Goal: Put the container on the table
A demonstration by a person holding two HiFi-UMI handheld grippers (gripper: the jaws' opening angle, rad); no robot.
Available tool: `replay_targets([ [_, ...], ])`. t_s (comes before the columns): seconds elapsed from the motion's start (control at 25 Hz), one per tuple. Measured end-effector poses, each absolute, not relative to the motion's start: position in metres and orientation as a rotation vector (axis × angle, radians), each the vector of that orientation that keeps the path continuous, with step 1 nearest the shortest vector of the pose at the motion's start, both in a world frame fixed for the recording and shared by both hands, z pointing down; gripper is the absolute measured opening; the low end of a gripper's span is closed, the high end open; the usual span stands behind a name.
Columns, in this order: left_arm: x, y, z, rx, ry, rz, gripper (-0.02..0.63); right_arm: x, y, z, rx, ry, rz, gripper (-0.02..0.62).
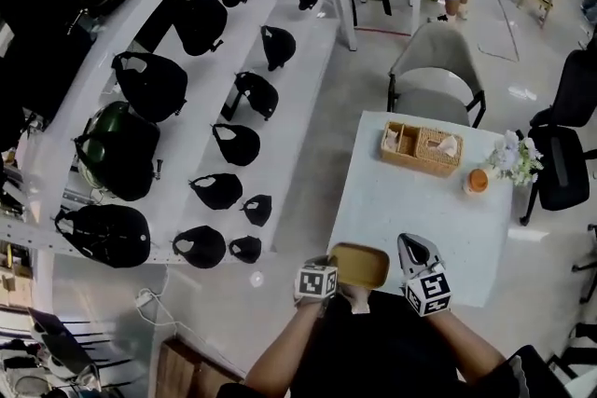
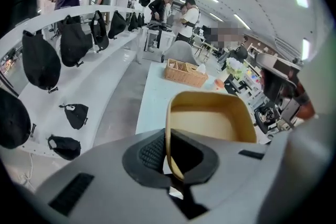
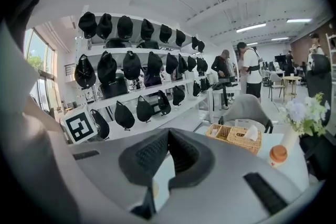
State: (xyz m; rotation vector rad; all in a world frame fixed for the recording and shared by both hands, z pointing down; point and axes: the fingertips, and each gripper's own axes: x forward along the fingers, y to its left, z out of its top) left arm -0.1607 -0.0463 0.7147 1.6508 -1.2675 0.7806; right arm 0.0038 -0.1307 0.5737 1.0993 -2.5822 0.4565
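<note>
A shallow tan container [image 1: 361, 265] hangs over the near edge of the white table [image 1: 392, 200]. My left gripper [image 1: 334, 266] is shut on its left rim. In the left gripper view the rim [image 2: 169, 139] runs between the two black pads, and the container's empty inside [image 2: 210, 122] faces the camera. I cannot tell whether its bottom touches the table. My right gripper [image 1: 411, 242] is just right of the container, over the table's near edge. Its jaws [image 3: 168, 132] meet at the tips with nothing between them.
At the table's far end stand a wicker basket [image 1: 422, 148], an orange-lidded bottle [image 1: 478, 181] and a vase of flowers [image 1: 518, 158]. A grey chair [image 1: 434, 75] is behind the table, and a black chair [image 1: 560, 158] to its right. White shelves of black caps [image 1: 224, 144] run along the left.
</note>
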Motion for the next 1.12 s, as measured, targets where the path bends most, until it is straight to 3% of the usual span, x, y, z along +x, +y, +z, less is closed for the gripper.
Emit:
replay_targets([
  [0.52, -0.151, -0.162, 0.758, 1.77, -1.096, 0.916, 0.009, 0.058, -0.197, 0.605, 1.491, -2.351, 0.588, -0.003],
  [1.12, -0.137, -0.226, 0.833, 1.782, -0.915, 0.997, 0.01, 0.062, -0.238, 0.639, 1.644, -2.174, 0.645, -0.003],
])
